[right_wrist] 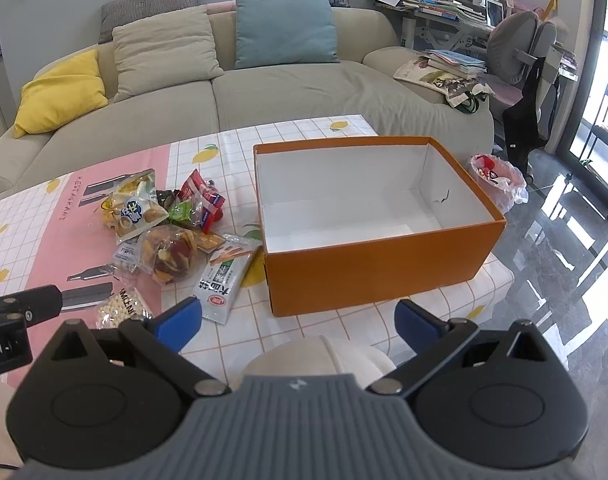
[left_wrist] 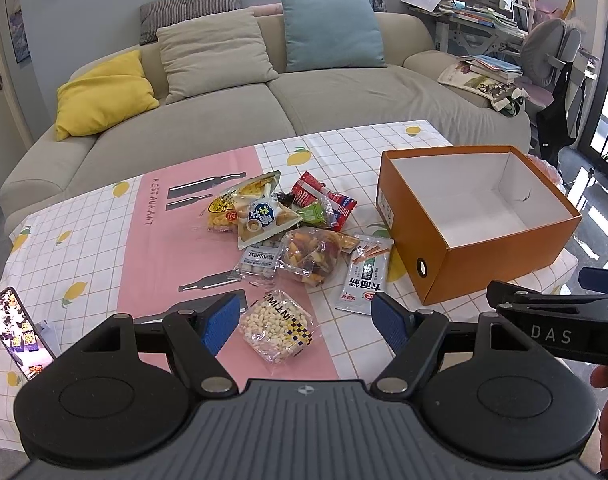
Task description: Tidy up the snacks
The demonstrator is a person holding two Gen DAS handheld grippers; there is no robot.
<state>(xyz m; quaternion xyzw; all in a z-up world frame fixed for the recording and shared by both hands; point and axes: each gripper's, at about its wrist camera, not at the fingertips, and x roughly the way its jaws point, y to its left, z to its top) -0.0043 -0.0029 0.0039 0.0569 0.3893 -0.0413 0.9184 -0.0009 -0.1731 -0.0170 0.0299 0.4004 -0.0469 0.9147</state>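
Beige sofa carries yellow cushion and teal cushion. Smartphone lies on lemon-print tablecloth.

- "RESTAURANT" is showing on the pink tablecloth.
- "DAS" is showing on the right tongs' black body.
- "MILENI…" is partly reading on the pellet snack bag.

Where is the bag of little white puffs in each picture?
Left wrist view: the clear bag of small white puffs lies low in the middle, between the tool's blue pads.
Right wrist view: low left, partly hidden behind the tool.
Shared landmark: the open orange cardboard box, to its right.
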